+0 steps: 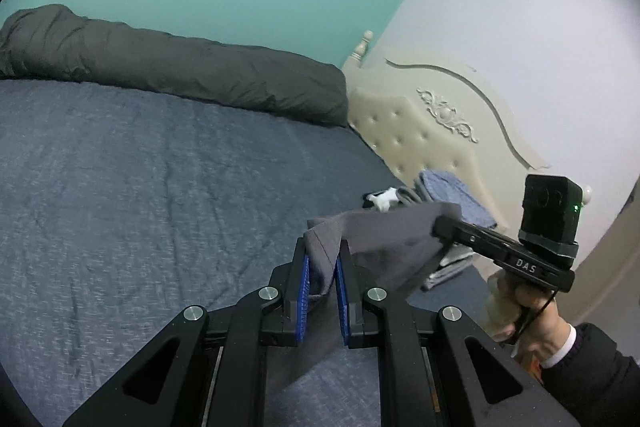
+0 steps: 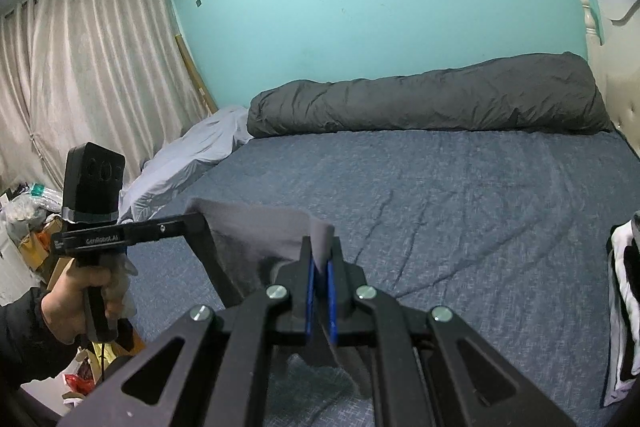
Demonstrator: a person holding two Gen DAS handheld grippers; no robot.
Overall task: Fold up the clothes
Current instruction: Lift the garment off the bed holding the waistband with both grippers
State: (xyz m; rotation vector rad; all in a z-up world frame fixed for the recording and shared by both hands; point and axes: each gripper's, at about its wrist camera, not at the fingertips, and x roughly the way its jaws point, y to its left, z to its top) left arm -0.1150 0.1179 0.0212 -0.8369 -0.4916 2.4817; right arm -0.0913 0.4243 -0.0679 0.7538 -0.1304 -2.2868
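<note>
A grey garment (image 1: 384, 239) hangs stretched between both grippers above the blue bedspread (image 1: 140, 187). My left gripper (image 1: 322, 259) is shut on one corner of it, the cloth pinched between the blue pads (image 1: 304, 283). The right gripper (image 1: 440, 227) shows on the right of the left wrist view, clamped on the other corner and held by a hand (image 1: 520, 311). In the right wrist view my right gripper (image 2: 320, 267) pinches the grey garment (image 2: 256, 227), and the left gripper (image 2: 200, 227) holds its far end. The garment's lower part hangs below, out of sight.
A rolled dark grey duvet (image 1: 180, 71) lies along the teal wall. Folded clothes (image 1: 448, 195) are stacked by the cream headboard (image 1: 420, 123). A pale sheet (image 2: 188, 159), curtains (image 2: 80, 75) and floor clutter (image 2: 28, 227) lie left of the bed. A black-and-white cloth (image 2: 620, 307) sits at the right edge.
</note>
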